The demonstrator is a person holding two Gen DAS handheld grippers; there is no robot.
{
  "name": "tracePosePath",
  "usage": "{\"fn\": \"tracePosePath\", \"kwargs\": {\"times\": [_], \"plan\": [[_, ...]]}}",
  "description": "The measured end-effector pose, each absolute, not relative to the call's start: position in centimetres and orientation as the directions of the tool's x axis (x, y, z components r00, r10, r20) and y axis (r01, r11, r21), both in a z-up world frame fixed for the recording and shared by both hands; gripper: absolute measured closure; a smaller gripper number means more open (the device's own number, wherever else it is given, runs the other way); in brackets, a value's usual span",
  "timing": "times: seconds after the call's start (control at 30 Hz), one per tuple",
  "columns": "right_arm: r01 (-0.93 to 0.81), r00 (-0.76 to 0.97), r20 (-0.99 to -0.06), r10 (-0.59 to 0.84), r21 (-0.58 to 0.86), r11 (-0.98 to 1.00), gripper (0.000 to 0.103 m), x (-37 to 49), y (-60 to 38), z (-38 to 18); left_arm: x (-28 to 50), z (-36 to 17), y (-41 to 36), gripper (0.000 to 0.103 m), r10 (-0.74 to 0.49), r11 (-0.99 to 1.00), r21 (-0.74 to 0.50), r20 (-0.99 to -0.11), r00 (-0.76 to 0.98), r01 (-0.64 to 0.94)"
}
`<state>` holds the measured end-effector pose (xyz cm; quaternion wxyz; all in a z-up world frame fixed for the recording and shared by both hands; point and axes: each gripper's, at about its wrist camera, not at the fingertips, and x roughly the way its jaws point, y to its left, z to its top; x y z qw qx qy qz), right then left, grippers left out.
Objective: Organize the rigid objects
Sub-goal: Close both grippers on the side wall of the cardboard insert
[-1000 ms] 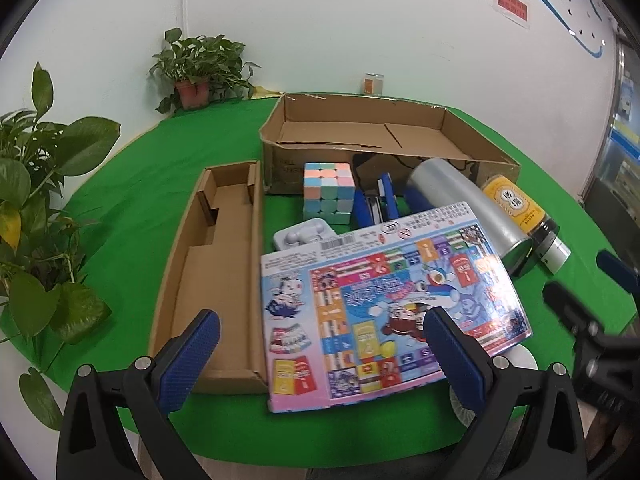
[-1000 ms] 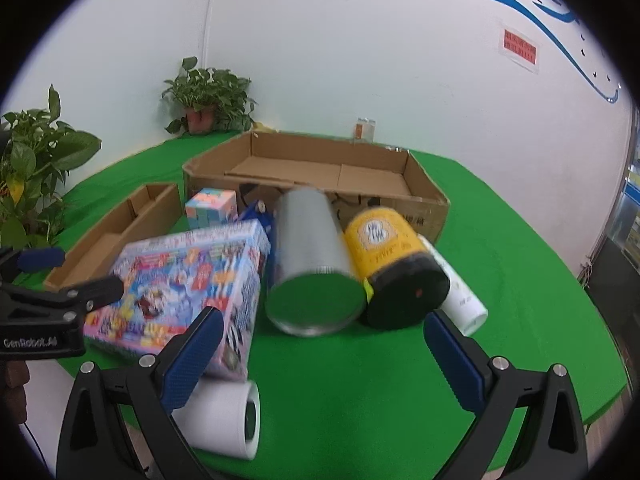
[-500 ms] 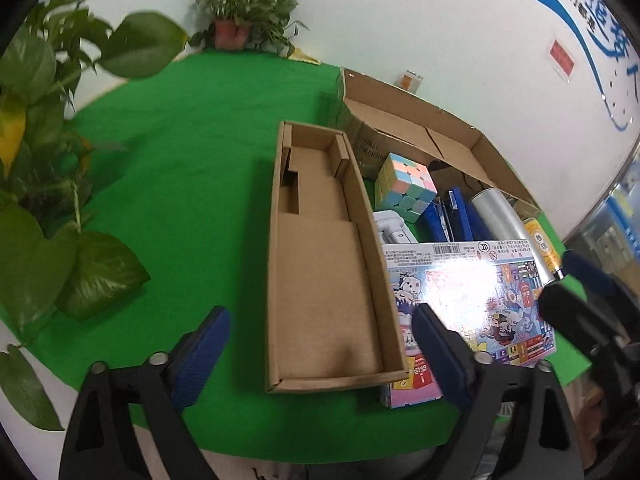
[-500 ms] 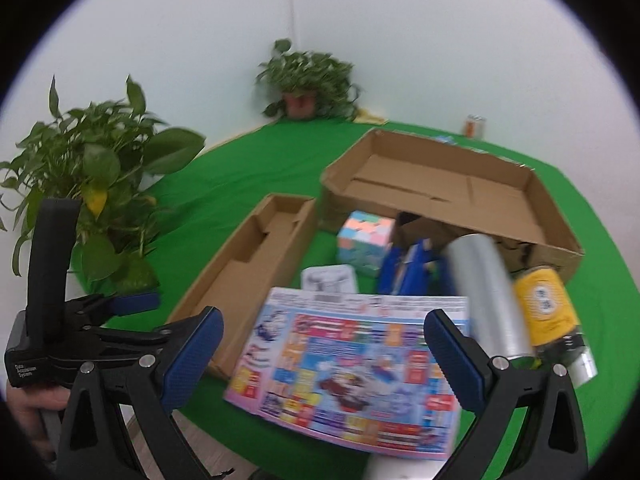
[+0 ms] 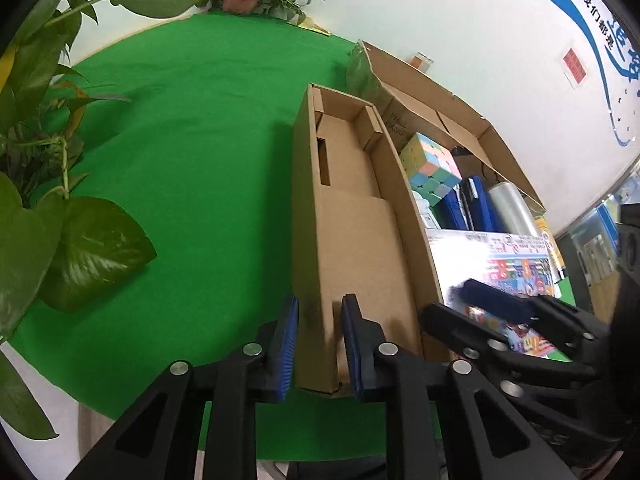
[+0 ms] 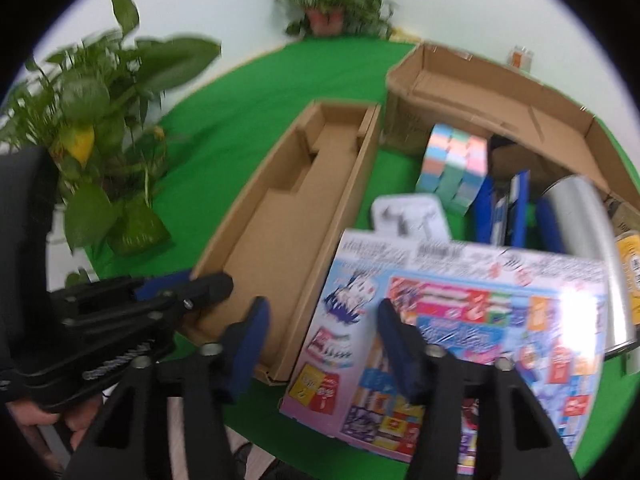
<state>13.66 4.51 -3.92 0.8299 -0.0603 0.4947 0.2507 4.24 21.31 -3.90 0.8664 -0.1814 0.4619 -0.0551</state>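
Note:
A long narrow cardboard tray point(image 5: 352, 240) point(image 6: 288, 208) lies empty on the green cloth. My left gripper point(image 5: 320, 340) is at its near left corner, jaws closing, and the blue pads press the tray's left wall from both sides. It also shows at the left of the right wrist view as a black gripper point(image 6: 180, 292). My right gripper point(image 6: 324, 340) point(image 5: 460, 300) is closing too. It straddles the tray's right wall and the edge of the colourful game box point(image 6: 460, 320) point(image 5: 516, 264), with gaps at both pads.
Right of the tray are a pastel cube point(image 5: 432, 164) point(image 6: 456, 164), a white earbud case point(image 6: 408, 220), blue items point(image 6: 504, 208), a silver cylinder point(image 6: 580, 220) and a yellow can point(image 6: 628, 268). A big open carton point(image 6: 480, 84) sits behind, leafy plants point(image 5: 60, 160) to the left.
Both grippers swung left and down to the narrow tray's near end. Their jaws went from wide open to narrow, the left one onto the tray's left wall.

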Motion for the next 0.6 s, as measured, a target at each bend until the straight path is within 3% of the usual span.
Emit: {"fn": "tracePosePath", "kwargs": {"times": [0.07, 0.1, 0.13, 0.23, 0.6], "plan": [[-0.499, 0.385, -0.853, 0.353, 0.130, 0.857, 0.072, 13.5, 5.3, -4.1, 4.0, -4.0, 21.6, 0.086, -0.279, 0.923, -0.379, -0.775, 0.567, -0.065], [-0.507, 0.372, -0.858, 0.356, 0.133, 0.852, 0.085, 13.5, 5.7, -4.4, 4.0, -4.0, 21.5, 0.087, -0.276, 0.925, -0.375, -0.776, 0.567, -0.064], [-0.509, 0.366, -0.862, 0.351, 0.130, 0.851, 0.087, 13.5, 6.1, -4.6, 3.9, -3.9, 21.4, 0.087, -0.273, 0.927, -0.370, -0.778, 0.566, -0.062], [-0.505, 0.409, -0.859, 0.308, 0.068, 0.860, 0.087, 12.9, 6.8, -4.7, 4.1, -3.8, 21.1, 0.088, -0.269, 0.929, -0.364, -0.785, 0.559, -0.064], [-0.470, 0.394, -0.857, 0.333, 0.124, 0.874, 0.088, 13.9, 6.1, -5.0, 5.2, -3.7, 20.2, 0.088, -0.232, 0.942, -0.325, -0.809, 0.540, -0.082]]}}
